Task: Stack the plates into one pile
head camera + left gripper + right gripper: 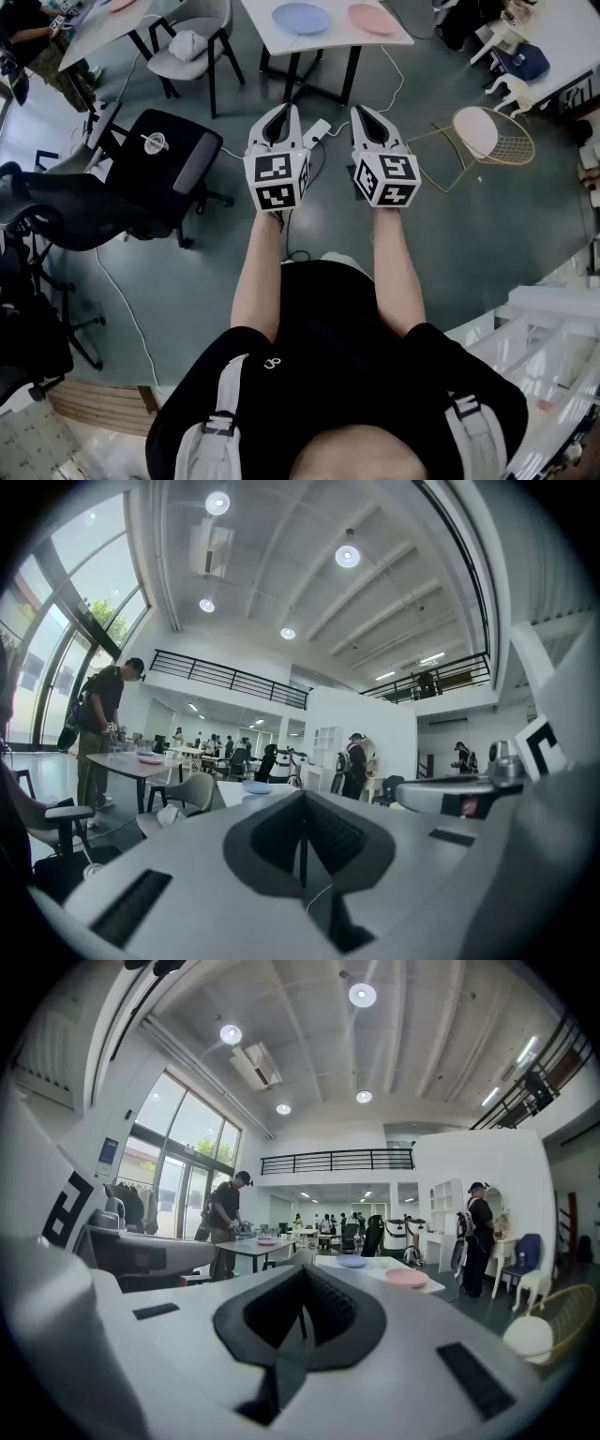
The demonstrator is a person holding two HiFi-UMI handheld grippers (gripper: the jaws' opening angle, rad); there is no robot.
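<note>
A blue plate and a pink plate lie side by side on a white table ahead of me, apart from each other. In the right gripper view the blue plate and the pink plate sit beyond the jaws; the left gripper view shows the blue plate. My left gripper and right gripper are held side by side at waist height, well short of the table. Both are shut with nothing between the jaws.
A black office chair stands to the left, a grey chair behind it. A round wire chair is at the right. Cables trail on the grey floor. People stand at other tables in the distance.
</note>
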